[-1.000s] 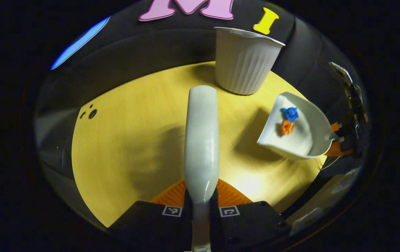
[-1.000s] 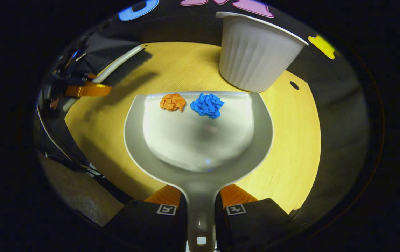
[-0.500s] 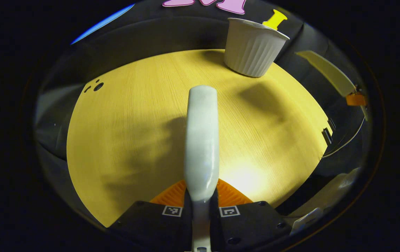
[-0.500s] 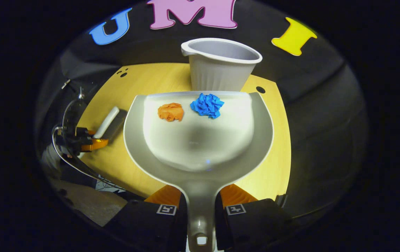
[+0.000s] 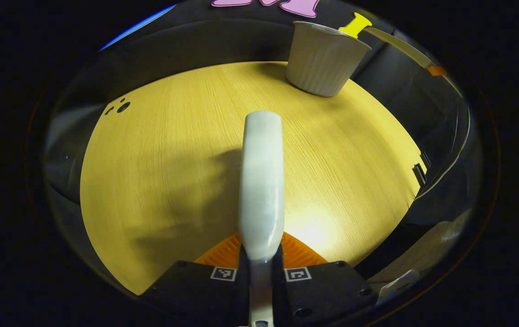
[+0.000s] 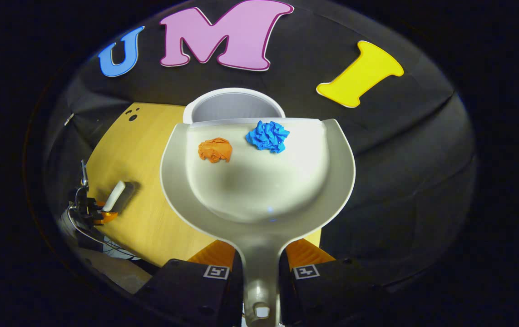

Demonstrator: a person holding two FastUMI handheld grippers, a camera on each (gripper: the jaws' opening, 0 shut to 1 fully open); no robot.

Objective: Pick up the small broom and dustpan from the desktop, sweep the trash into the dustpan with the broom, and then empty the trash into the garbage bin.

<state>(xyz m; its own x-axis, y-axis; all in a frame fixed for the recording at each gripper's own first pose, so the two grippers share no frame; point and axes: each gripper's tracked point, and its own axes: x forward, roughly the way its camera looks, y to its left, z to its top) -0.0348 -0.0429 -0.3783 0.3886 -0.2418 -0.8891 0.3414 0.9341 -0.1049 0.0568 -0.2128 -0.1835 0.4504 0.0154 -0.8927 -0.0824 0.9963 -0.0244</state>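
The right gripper (image 6: 261, 272) jaws clamp the grey plastic dustpan's handle (image 6: 259, 277), its lip over the white ribbed bin (image 6: 234, 106) at upper centre, ready to tip the paper balls; the left gripper (image 5: 261, 272) jaws pinch the white broom handle (image 5: 261, 181) aside.

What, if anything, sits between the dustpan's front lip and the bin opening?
Nothing visible. The grey plastic dustpan, held by the right gripper, has its lip at the rim of the white ribbed garbage bin; orange paper wad and blue paper wad lie inside.

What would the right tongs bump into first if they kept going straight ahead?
Probably the bin: the dustpan they hold points its front edge at the bin's open rim. How near is hard to tell.
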